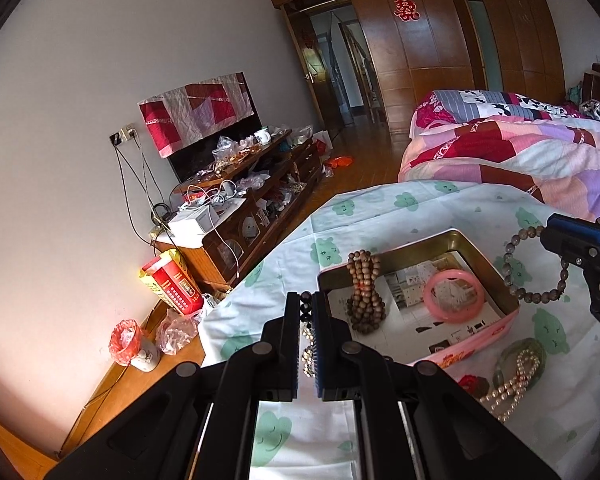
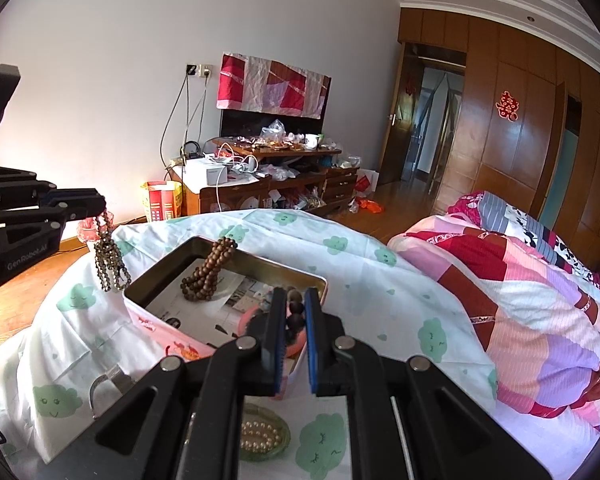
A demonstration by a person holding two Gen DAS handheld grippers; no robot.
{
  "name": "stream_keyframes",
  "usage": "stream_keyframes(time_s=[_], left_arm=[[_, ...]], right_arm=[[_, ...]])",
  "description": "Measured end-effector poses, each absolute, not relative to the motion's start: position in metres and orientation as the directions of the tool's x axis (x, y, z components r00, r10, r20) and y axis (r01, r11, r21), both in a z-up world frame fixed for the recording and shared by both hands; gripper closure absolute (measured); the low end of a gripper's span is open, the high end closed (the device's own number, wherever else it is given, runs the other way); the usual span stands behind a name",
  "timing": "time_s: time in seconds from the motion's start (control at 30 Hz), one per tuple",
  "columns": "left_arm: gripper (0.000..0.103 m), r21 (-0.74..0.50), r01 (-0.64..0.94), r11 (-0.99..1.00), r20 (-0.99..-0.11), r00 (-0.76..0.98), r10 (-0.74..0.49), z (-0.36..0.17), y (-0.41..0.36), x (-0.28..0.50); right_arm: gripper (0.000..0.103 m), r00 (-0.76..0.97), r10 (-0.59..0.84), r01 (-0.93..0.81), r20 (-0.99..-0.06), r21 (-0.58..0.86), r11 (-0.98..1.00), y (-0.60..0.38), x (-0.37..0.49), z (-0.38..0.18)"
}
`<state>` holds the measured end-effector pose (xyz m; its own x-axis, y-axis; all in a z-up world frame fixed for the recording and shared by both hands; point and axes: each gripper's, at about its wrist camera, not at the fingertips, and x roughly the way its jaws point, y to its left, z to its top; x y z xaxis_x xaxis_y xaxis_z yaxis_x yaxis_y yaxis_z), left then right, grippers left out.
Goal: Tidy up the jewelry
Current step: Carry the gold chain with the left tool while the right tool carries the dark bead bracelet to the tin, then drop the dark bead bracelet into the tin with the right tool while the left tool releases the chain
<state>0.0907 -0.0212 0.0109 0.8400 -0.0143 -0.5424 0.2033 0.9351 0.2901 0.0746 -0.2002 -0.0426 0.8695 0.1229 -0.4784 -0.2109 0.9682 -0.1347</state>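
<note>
Jewelry half sorted: wooden beads [image 1: 364, 292] and pink bangle [image 1: 454, 296] in tin [image 1: 496, 268]; left gripper [image 1: 307, 304] clamping shiny strand [image 2: 108, 256], right gripper [image 2: 292, 300] pinching grey bracelet [image 1: 536, 264]; pearls [image 1: 512, 380] and green bangle [image 1: 540, 350] waiting at five o'clock.

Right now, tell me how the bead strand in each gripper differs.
The left gripper pinches a beaded strand that hangs bunched in several loops beside the tin; the right gripper holds a bead bracelet spread as one open ring. The beaded strand's beads look smaller and glossier; the bead bracelet's are bigger, matte brown. Both hang clamped in shut jaws.
</note>
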Motion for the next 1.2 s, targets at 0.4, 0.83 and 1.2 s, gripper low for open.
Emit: stream_keyframes(time_s=[0.4, 0.83, 1.2], left_arm=[[0.099, 0.314, 0.208, 0.926, -0.543, 0.84, -0.004, 0.012, -0.033, 0.114], [0.099, 0.331, 0.205, 0.921, -0.553, 0.833, 0.014, 0.005, -0.047, 0.146], [0.098, 0.336, 0.21, 0.918, -0.602, 0.798, 0.038, -0.026, -0.052, 0.169]], right_arm=[[0.093, 0.865, 0.108, -0.208, -0.49, -0.153, 0.966, -0.198, 0.096, -0.043], [0.092, 0.854, 0.093, -0.202, -0.512, -0.162, 0.966, -0.193, 0.126, -0.051], [0.093, 0.82, 0.097, -0.229, -0.565, -0.168, 0.959, -0.181, 0.148, -0.073]])
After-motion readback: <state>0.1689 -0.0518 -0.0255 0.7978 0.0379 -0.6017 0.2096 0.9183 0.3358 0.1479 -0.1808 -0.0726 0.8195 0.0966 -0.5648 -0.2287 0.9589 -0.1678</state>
